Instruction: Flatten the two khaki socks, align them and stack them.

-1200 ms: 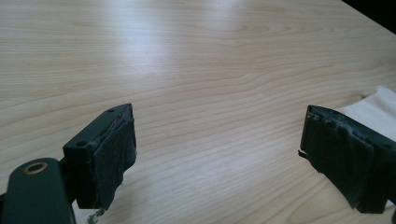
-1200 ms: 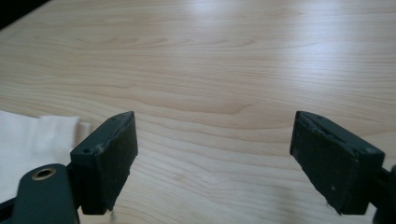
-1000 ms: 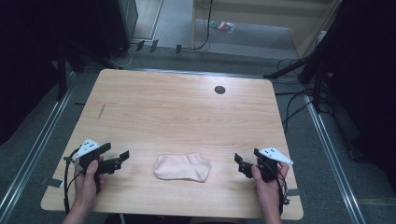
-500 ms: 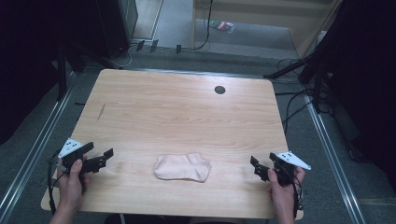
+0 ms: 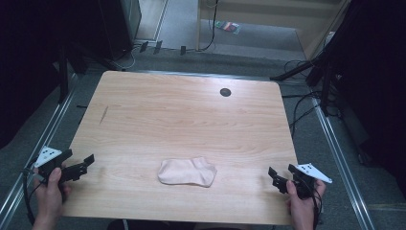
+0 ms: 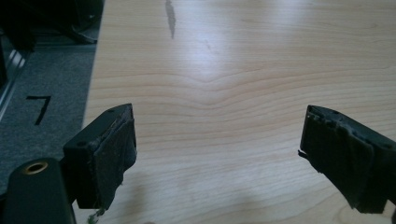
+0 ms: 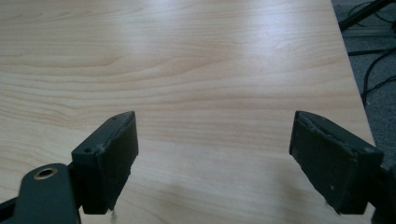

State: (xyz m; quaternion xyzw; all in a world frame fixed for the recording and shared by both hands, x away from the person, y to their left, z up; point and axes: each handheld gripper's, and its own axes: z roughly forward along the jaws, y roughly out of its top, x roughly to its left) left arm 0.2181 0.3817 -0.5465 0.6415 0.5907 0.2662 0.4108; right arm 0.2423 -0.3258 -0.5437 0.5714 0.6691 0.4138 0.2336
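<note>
A pale pink sock (image 5: 187, 172) lies flat on the wooden table (image 5: 191, 115), near its front edge and midway across. My left gripper (image 5: 80, 165) is at the front left corner, open, with nothing between its jaws. In the left gripper view the left gripper (image 6: 217, 149) hangs over bare wood at the table's left edge. My right gripper (image 5: 276, 179) is at the front right corner, open and empty, well apart from the sock. The right gripper view has the right gripper (image 7: 214, 156) over bare wood too.
A small dark round grommet (image 5: 225, 92) sits in the table near the back right. A dark streak (image 5: 104, 114) marks the wood at the left. Grey floor with metal rails (image 5: 335, 143) and cables (image 5: 299, 103) surrounds the table.
Both hands have drawn outward and back from the sock, the left gripper toward the front left corner, the right toward the front right. The sock has not moved.
</note>
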